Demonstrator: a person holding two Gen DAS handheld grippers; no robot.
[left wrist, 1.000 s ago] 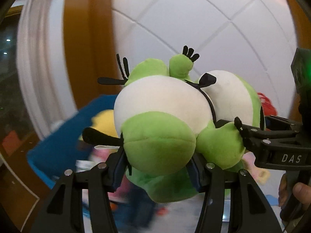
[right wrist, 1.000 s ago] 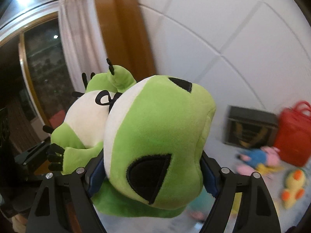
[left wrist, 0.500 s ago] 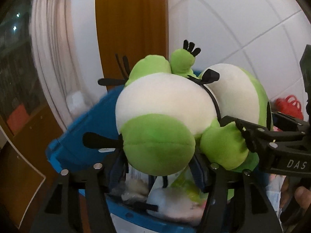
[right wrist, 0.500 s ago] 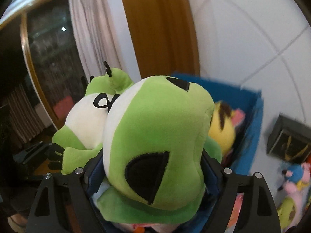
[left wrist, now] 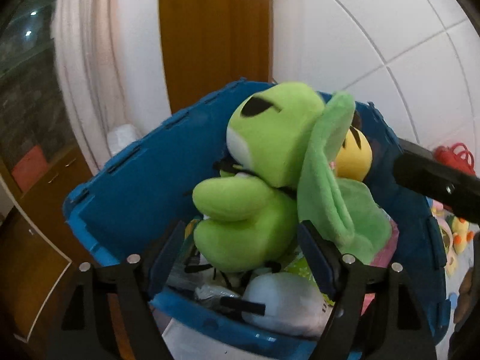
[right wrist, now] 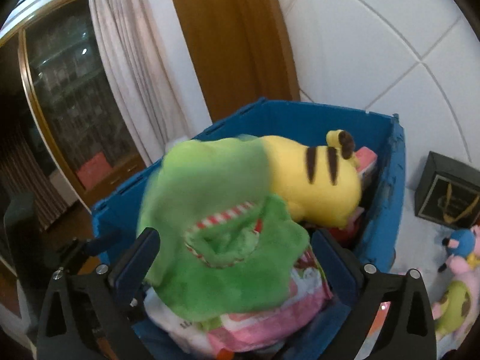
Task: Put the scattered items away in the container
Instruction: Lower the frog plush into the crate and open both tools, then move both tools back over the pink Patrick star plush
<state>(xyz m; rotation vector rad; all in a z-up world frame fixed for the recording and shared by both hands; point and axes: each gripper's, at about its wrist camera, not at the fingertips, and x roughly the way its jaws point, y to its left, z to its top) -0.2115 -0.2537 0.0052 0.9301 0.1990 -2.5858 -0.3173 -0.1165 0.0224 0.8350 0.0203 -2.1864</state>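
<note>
The green frog plush (left wrist: 258, 186) was found lying in the blue crate (left wrist: 144, 186), on top of the other contents and leaning against the yellow striped plush (right wrist: 318, 177). In the right wrist view it appeared as a blurred green mass, so its exact pose there could not be read.

The left gripper (left wrist: 240, 258) was recorded with its jaws parted. They had just been opening, and the frog's lower body sat between the pads without being pressed. The right gripper (right wrist: 237, 258) likewise stood wide, having just been opening, with the frog's green fabric between its fingers but not clamped. The frog was judged released into the crate.

Handling notes, as judgement: the frog was taken to be light, soft and easily squashed, with nothing fragile about it. Its plush surface was expected to give good friction against the pads. Being bulky and floppy, it was thought best gripped at two places, the head and the lower body, rather than by a limb or the loose cape-like flap, which would let it dangle.

The crate looked nearly full, so the frog might roll off the pile.

On the white tiled floor (right wrist: 375, 45) outside the crate, a pink and blue toy (right wrist: 462, 249), a dark box (right wrist: 447, 192) and a red bag (left wrist: 456, 156) remained.
</note>
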